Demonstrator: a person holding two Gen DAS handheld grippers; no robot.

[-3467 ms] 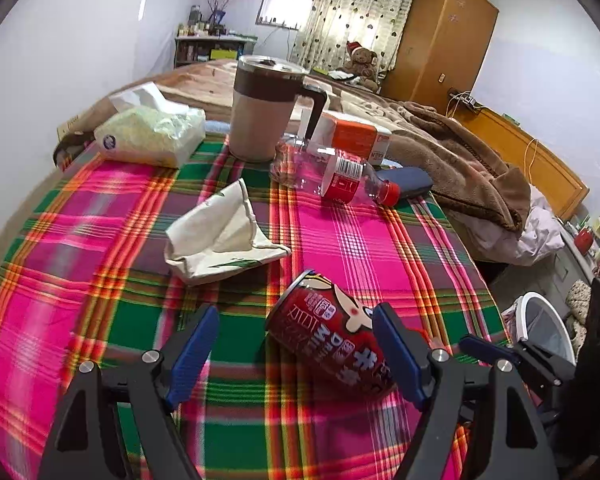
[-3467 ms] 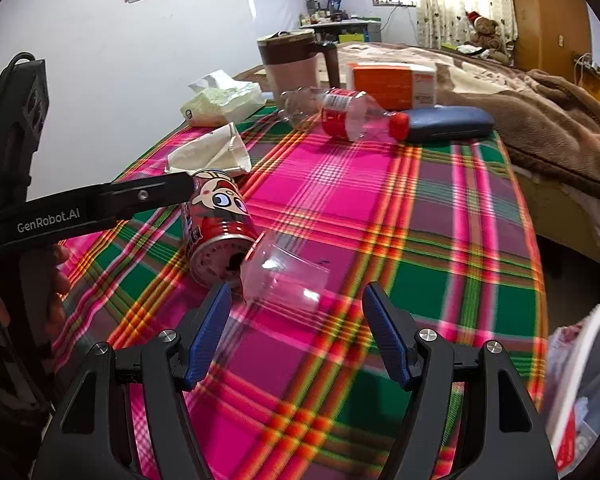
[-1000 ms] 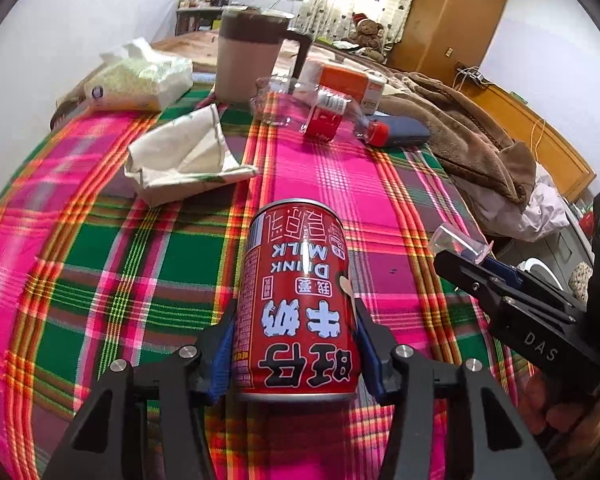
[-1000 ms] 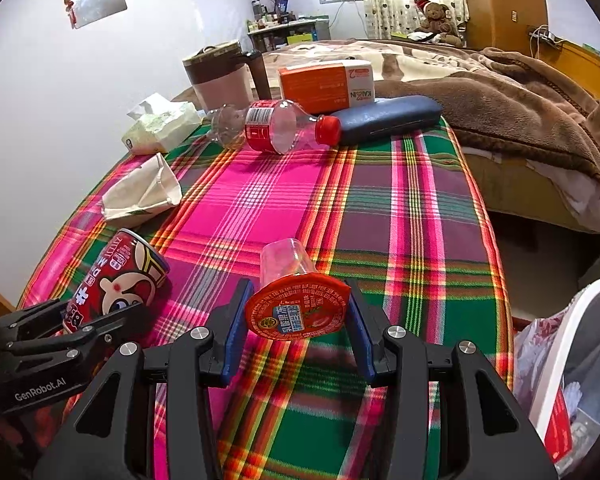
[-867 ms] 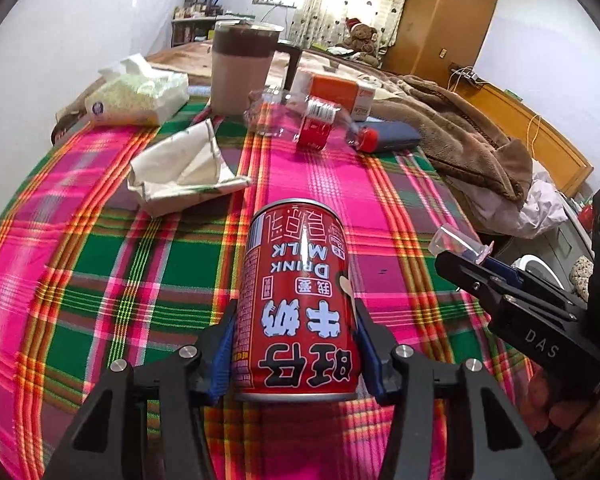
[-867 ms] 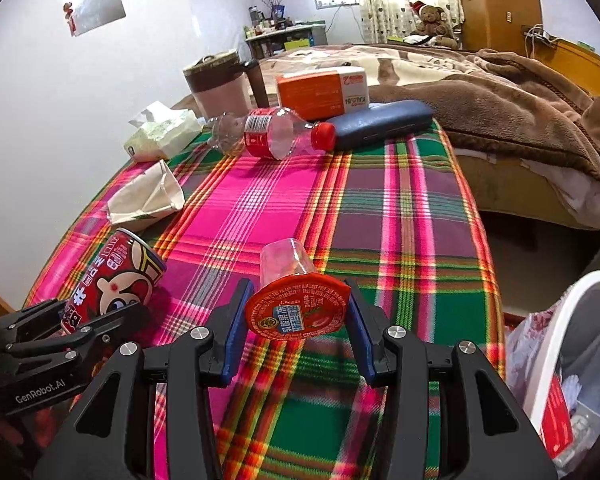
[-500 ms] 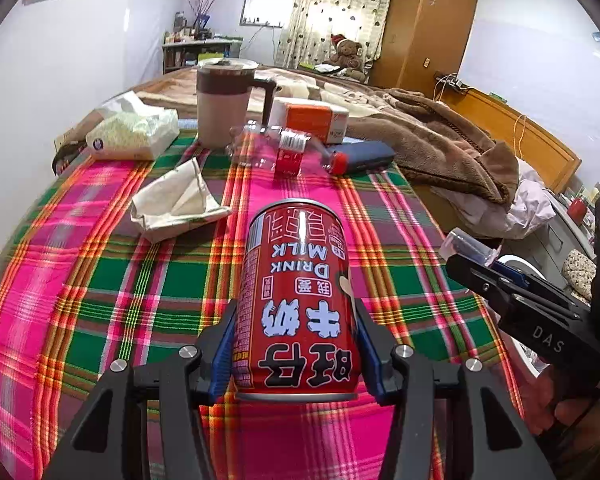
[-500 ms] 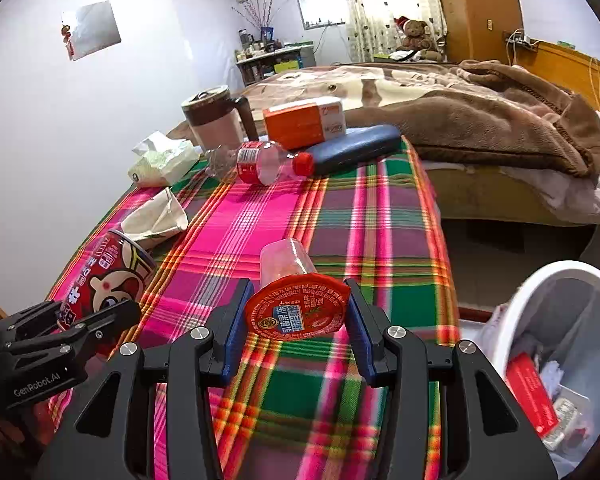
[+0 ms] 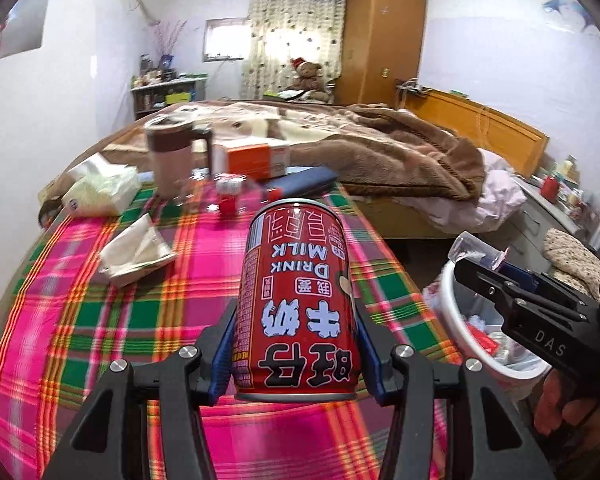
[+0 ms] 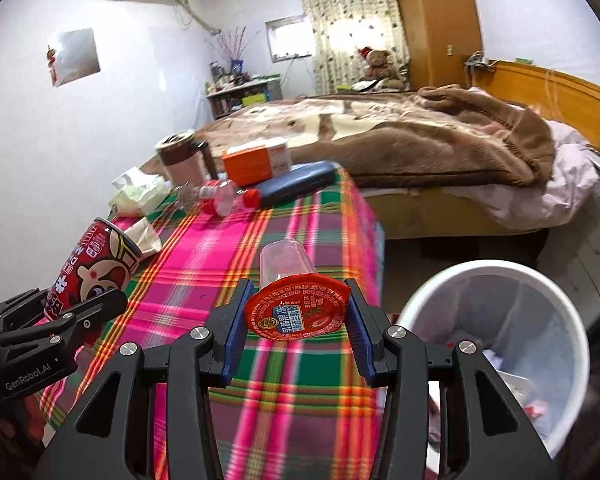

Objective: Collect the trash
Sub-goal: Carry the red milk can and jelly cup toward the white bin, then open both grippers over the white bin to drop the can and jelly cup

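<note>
Left gripper (image 9: 296,354) is held level above the plaid tablecloth (image 9: 100,320), both blue pads pressed against the sides of a red milk-drink can (image 9: 298,300) that points away from the camera, print upside down. Right gripper (image 10: 296,338) is held to the right, near the table's right edge, jaws clamped on a clear plastic cup (image 10: 290,292) by its red foil lid, the cup's body pointing forward. In the right wrist view the white trash bin (image 10: 500,276) stands on the floor just beside the table's right edge, below and right of the cup, mouth open, scraps already inside. Left on the cloth: a crumpled napkin (image 9: 136,250) left of centre, a plastic bottle with red cap (image 10: 220,198) lying at the far end, beside a lidded mug (image 9: 172,160), an orange box (image 9: 256,158), a tissue pack (image 9: 104,190) and a dark blue case (image 10: 296,186). A bed with a brown blanket (image 10: 420,140) lies beyond the table's far edge; bare floor shows between bed and bin.
</note>
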